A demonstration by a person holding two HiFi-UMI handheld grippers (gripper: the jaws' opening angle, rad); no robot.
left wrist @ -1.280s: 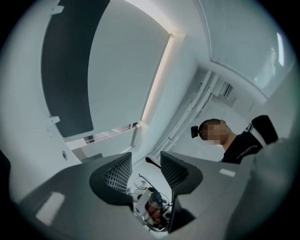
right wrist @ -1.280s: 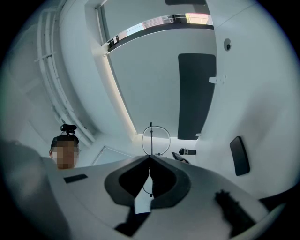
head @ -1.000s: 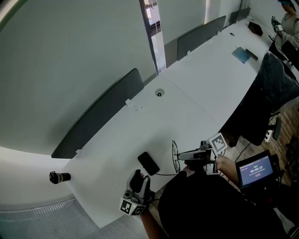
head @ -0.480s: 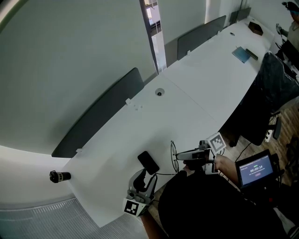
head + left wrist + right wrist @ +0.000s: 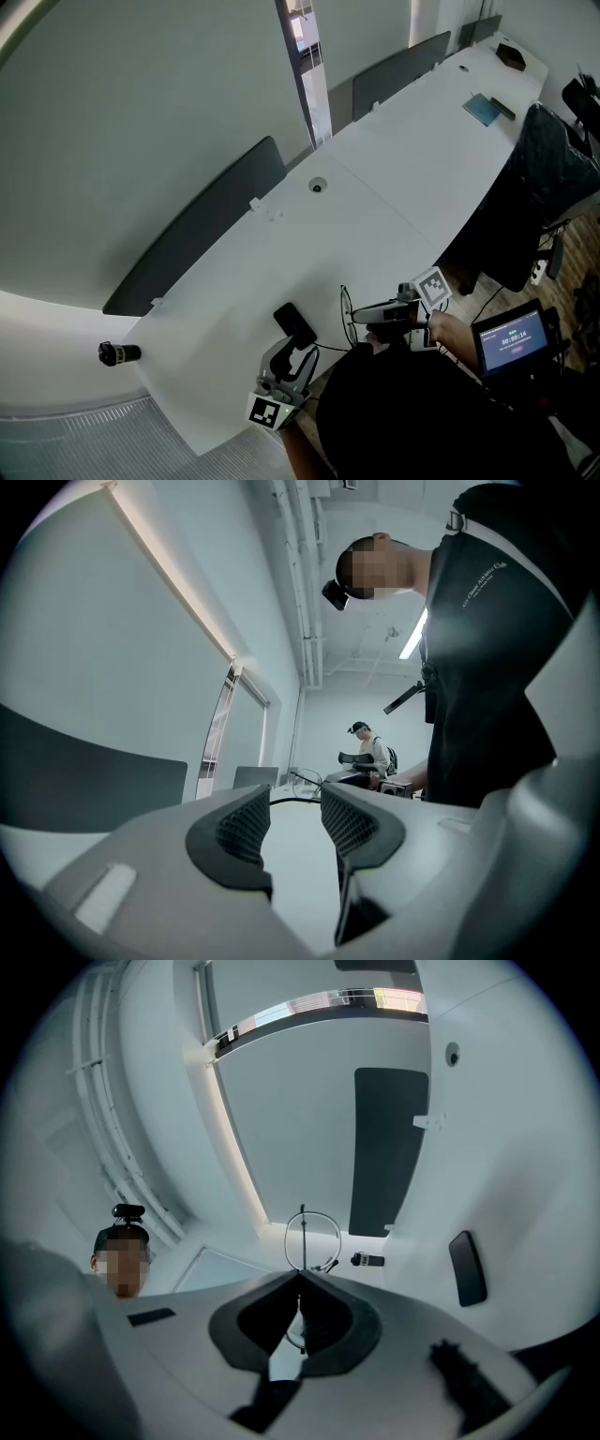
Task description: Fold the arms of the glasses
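The left gripper (image 5: pixel 300 356), jaws spread and empty, has swung toward the glasses (image 5: pixel 302 1232), which the right gripper (image 5: pixel 364 315) pinches over the bench (image 5: pixel 375 187); arm-folding looks imminent.

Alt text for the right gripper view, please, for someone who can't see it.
The jaws of the right gripper are shut on thin wire-rimmed glasses, with one round rim standing up above them. Beyond, a flat black phone-like slab lies on the white table, with a dark divider panel behind.
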